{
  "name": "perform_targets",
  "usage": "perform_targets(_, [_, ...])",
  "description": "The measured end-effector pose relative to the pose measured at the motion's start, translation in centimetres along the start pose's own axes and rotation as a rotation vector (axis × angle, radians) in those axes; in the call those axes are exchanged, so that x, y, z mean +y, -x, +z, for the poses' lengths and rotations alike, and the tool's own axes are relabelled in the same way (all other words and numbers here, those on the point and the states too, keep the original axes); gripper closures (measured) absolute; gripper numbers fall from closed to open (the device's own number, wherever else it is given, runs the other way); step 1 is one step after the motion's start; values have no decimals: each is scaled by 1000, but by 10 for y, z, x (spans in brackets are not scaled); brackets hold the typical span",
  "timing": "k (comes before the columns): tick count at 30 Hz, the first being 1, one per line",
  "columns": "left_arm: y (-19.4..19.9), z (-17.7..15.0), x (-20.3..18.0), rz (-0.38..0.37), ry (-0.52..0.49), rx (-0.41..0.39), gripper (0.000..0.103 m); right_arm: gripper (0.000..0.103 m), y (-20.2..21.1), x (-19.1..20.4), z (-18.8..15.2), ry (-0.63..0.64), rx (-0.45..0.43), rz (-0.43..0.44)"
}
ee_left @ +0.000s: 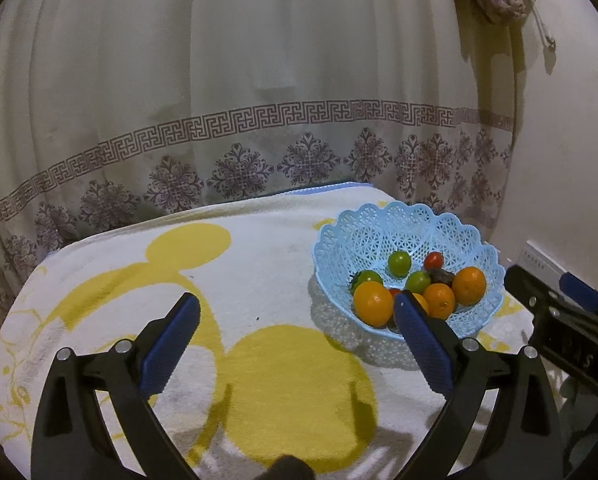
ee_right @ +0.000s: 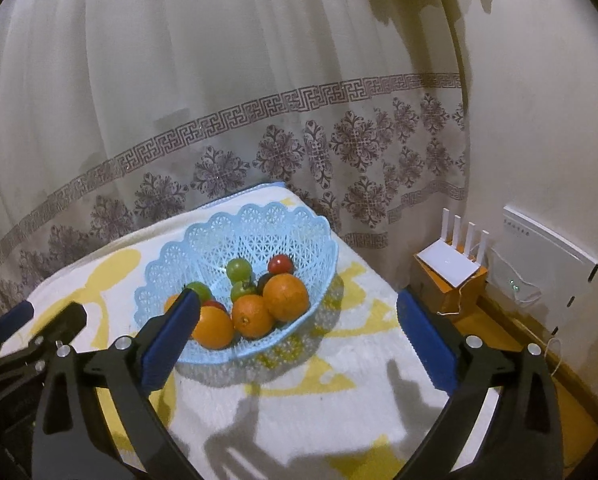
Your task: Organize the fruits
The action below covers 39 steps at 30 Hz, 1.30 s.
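A light blue lattice basket [ee_left: 383,224] stands on the towel at the right in the left wrist view, and at centre left in the right wrist view [ee_right: 259,224]. It holds several oranges [ee_left: 373,304] [ee_right: 285,296], green tomatoes [ee_left: 399,263] [ee_right: 239,269] and red tomatoes [ee_left: 433,259] [ee_right: 280,264]. My left gripper [ee_left: 299,308] is open and empty above the towel, left of the basket. My right gripper [ee_right: 297,308] is open and empty, above the basket's near rim. The right gripper also shows at the right edge of the left wrist view [ee_left: 555,300].
A white towel with yellow shapes [ee_left: 259,360] covers the table. A patterned curtain [ee_left: 259,120] hangs behind. In the right wrist view a white router [ee_right: 453,262] sits on an orange box beside a white wall panel [ee_right: 539,256], beyond the table's right edge.
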<state>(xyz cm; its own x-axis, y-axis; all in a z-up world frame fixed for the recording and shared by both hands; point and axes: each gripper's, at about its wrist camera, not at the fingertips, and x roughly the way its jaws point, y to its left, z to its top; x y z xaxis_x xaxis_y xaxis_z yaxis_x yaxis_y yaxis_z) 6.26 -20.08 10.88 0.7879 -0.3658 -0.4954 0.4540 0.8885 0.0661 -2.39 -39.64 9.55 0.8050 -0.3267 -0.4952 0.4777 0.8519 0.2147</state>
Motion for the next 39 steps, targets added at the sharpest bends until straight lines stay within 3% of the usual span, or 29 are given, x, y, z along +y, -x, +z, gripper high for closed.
perform_targets(12, [-6, -10, 8, 51, -7, 18, 5, 3, 2, 37, -16, 215, -26, -64])
perform_targets(24, [-12, -16, 10, 115, -33, 27, 5, 3, -7, 33, -20, 212, 0, -81])
perform_targets(39, [-18, -19, 10, 129, -36, 51, 5, 3, -11, 31, -21, 205, 18, -71])
